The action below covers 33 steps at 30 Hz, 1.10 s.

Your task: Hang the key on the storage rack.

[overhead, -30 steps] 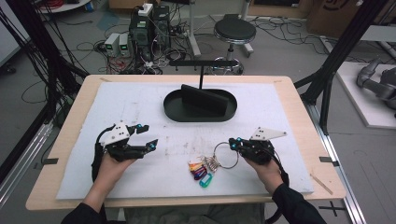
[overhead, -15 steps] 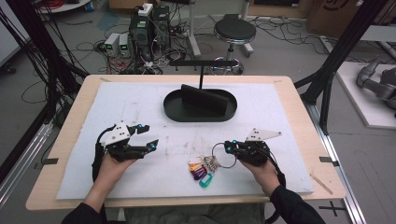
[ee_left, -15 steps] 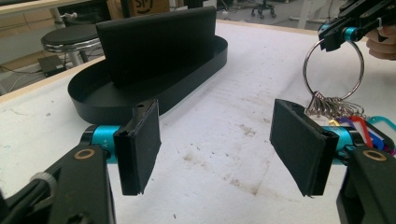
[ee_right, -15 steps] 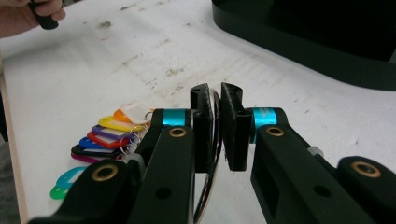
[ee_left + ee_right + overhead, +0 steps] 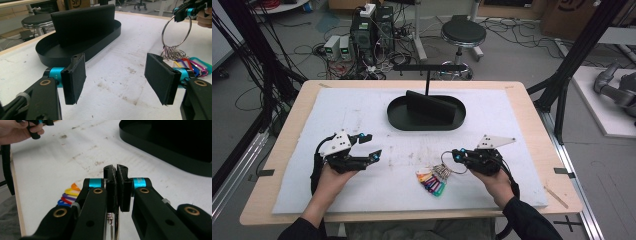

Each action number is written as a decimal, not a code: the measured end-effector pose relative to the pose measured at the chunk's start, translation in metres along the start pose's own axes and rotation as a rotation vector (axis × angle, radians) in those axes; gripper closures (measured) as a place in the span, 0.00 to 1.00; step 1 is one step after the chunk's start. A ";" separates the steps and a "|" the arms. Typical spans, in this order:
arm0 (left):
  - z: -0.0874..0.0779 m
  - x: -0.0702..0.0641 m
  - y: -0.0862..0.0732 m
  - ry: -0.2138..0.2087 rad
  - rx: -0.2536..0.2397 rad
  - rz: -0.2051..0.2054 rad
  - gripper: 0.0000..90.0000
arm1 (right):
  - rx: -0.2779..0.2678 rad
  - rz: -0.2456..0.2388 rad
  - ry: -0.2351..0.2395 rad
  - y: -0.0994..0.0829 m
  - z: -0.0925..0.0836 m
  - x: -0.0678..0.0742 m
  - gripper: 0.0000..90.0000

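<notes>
A metal key ring (image 5: 446,164) with several coloured tags (image 5: 431,181) sits at the front middle of the white mat. My right gripper (image 5: 456,156) is shut on the top of the ring, which stands upright in the left gripper view (image 5: 172,52) while the tags (image 5: 193,66) rest on the mat. In the right gripper view the jaws (image 5: 115,173) are pressed together on the wire (image 5: 116,225), with the tags (image 5: 67,196) to the left. My left gripper (image 5: 373,145) hovers open at the left with nothing between its pads (image 5: 117,77).
A black oval tray (image 5: 396,119) with an upright black block stands at the mat's back middle, behind it a T-shaped black stand (image 5: 428,67). The tray (image 5: 50,53) lies just ahead of the left gripper. The mat ends close to the table's wooden edges.
My right gripper has shifted slightly to the left on the ring, which now stands more upright. The left hand has stayed where it was.
</notes>
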<state>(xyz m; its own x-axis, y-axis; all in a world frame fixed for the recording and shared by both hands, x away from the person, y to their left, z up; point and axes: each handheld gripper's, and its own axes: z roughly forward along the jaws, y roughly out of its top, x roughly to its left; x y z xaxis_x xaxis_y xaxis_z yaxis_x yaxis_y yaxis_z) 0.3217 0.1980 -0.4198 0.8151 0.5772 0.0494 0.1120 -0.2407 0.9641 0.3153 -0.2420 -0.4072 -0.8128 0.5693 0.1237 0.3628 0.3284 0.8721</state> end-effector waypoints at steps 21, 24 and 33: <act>0.008 -0.008 0.009 -0.033 -0.021 0.010 0.37 | -0.088 -0.077 0.053 0.040 -0.019 0.000 0.97; 0.012 -0.012 0.013 -0.048 -0.024 0.023 0.37 | -0.103 -0.083 0.069 0.045 -0.022 -0.001 0.97; 0.021 -0.018 0.022 -0.084 -0.044 0.027 0.37 | -0.120 -0.097 0.106 0.053 -0.023 -0.005 0.97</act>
<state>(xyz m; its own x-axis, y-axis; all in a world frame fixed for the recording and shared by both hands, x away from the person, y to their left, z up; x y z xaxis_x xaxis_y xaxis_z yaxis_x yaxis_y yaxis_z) 0.3215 0.1665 -0.4050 0.8627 0.5028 0.0551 0.0659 -0.2199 0.9733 0.3278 -0.2447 -0.3503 -0.8870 0.4548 0.0799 0.2286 0.2822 0.9317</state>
